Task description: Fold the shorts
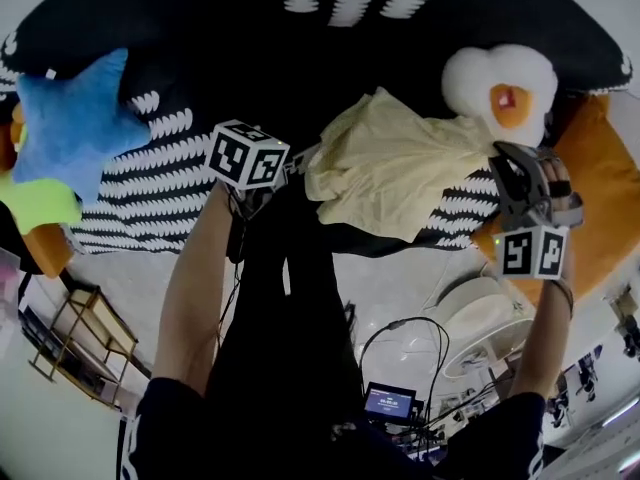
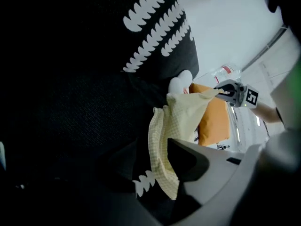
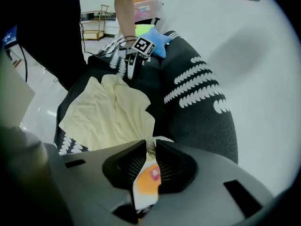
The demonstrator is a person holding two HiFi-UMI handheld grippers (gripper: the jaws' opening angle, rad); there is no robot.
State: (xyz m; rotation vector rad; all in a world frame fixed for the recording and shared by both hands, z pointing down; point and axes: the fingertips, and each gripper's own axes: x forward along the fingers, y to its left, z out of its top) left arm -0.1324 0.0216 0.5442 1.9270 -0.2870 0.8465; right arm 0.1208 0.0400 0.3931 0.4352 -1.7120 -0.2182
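Pale yellow shorts [image 1: 390, 163] lie rumpled on a black cushion with white leaf marks [image 1: 170, 148]. My left gripper [image 1: 300, 163] is at their left edge. In the left gripper view its jaws [image 2: 149, 147] stand open, with the hem of the shorts [image 2: 174, 121] hanging loose between them. My right gripper [image 1: 497, 158] is at the right corner of the shorts, and the cloth is pulled up toward it. In the right gripper view its jaws [image 3: 149, 145] are nearly closed on a pinch of the shorts [image 3: 108, 112]. That view also shows my left gripper [image 3: 129, 72] beyond the shorts.
A fried-egg plush [image 1: 505, 88] lies just behind the right gripper, with an orange cushion [image 1: 600, 188] to its right. At the far left sits a blue star cushion [image 1: 75, 118]. On the floor stand a white fan [image 1: 480, 318], cables, a small screen [image 1: 390, 400] and a wire shelf [image 1: 75, 333].
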